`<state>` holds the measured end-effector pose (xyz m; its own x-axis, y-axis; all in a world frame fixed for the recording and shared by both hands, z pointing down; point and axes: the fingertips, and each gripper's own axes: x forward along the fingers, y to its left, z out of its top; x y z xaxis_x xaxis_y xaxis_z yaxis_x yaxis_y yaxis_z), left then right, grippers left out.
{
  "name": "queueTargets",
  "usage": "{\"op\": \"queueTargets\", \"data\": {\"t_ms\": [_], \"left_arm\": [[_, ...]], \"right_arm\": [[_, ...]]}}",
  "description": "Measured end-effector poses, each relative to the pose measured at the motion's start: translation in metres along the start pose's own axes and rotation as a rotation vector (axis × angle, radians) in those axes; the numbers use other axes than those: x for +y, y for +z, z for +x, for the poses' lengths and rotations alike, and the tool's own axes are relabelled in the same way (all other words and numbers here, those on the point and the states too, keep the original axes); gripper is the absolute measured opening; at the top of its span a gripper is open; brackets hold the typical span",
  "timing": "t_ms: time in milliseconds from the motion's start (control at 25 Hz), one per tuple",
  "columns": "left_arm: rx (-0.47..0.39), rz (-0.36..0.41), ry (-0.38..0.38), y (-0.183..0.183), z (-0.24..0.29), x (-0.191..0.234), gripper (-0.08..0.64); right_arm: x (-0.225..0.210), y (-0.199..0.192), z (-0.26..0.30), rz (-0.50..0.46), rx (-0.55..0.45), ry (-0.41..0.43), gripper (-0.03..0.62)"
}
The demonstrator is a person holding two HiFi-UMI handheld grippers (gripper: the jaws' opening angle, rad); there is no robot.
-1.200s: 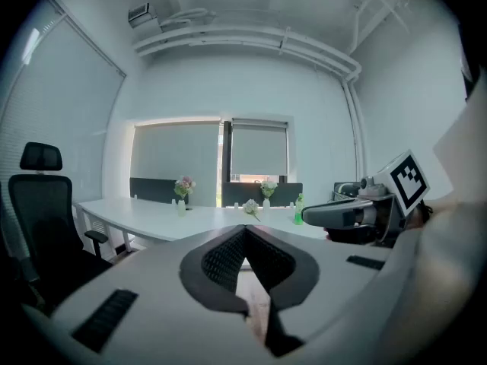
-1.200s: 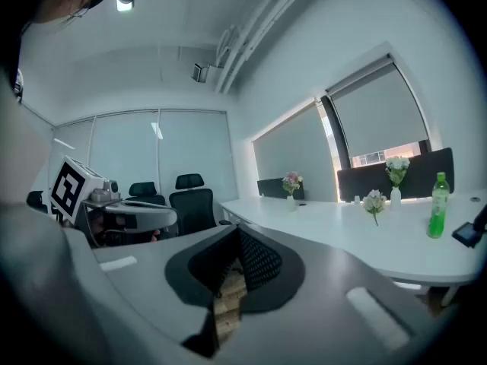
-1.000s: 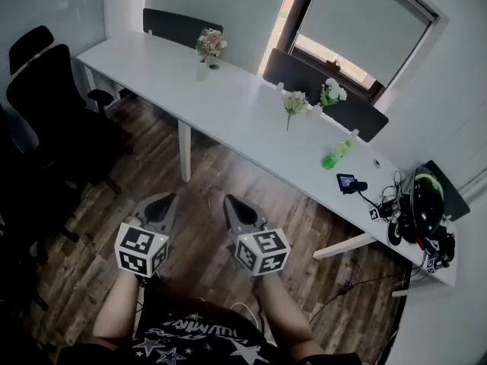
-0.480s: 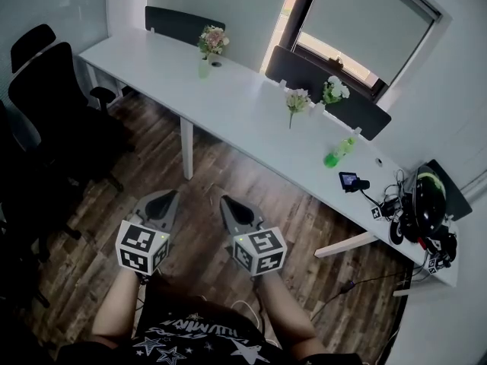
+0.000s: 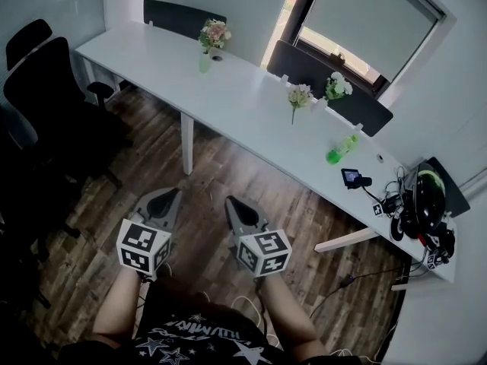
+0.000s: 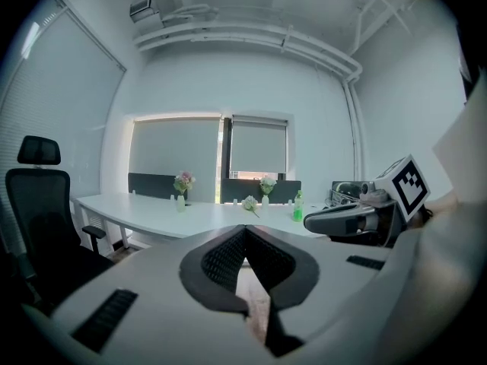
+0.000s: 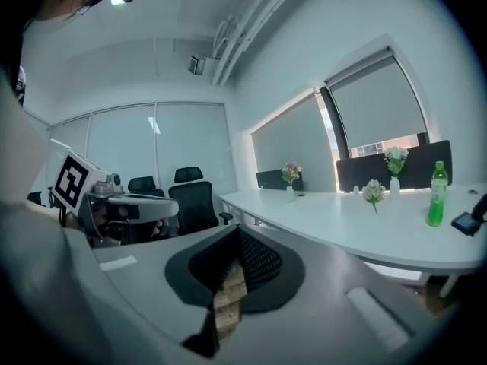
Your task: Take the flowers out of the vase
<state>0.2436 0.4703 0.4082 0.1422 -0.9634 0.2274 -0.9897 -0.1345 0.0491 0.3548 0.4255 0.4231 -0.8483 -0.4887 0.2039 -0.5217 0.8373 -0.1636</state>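
Observation:
A pink bouquet stands in a pale vase at the far left of the long white table. A white bouquet stands in a vase further right, and a single white flower is beside it. Both grippers hover over the wooden floor, well short of the table. My left gripper is shut and holds nothing. My right gripper is shut and holds nothing as well. The left gripper view shows the pink bouquet far ahead; the right gripper view shows the same bouquet too.
A green bottle and a small black device sit on the table's right part, with cables and gear at its right end. Black office chairs stand at the left. Dark chair backs line the table's far side.
The head view has shifted slightly, so the table sits a little higher in the frame. Both grippers stay shut and almost in place.

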Motion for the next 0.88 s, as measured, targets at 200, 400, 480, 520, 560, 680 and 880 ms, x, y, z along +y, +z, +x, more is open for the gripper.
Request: {"op": "queueTargets", "data": {"t_ms": [200,400,480,520,560,680,880], "left_arm": [[-0.010,-0.006,-0.034,0.001,0.009,0.025,0.008],[-0.013,-0.002,-0.061,0.011,0.019,0.065,0.008],[-0.017,0.007,-0.051,0.013,0.021,0.082,0.008],[-0.022,0.013,-0.041,0.013,0.021,0.092,0.008],[-0.029,0.017,-0.034,0.012,0.021,0.101,0.008],[-0.027,0.008,-0.041,0.007,0.019,0.126,0.008],[-0.039,0.003,-0.056,0.008,0.016,0.165,0.008]], "right_arm": [[0.002,0.004,0.019,0.051,-0.039,-0.025,0.003],[0.013,0.024,0.054,0.033,-0.053,-0.062,0.003],[0.016,0.035,0.068,0.012,-0.068,-0.082,0.003],[0.016,0.039,0.075,0.004,-0.075,-0.092,0.003],[0.017,0.042,0.082,0.002,-0.080,-0.099,0.003],[0.026,0.043,0.101,0.001,-0.077,-0.109,0.003],[0.040,0.043,0.124,-0.007,-0.076,-0.135,0.003]]}}
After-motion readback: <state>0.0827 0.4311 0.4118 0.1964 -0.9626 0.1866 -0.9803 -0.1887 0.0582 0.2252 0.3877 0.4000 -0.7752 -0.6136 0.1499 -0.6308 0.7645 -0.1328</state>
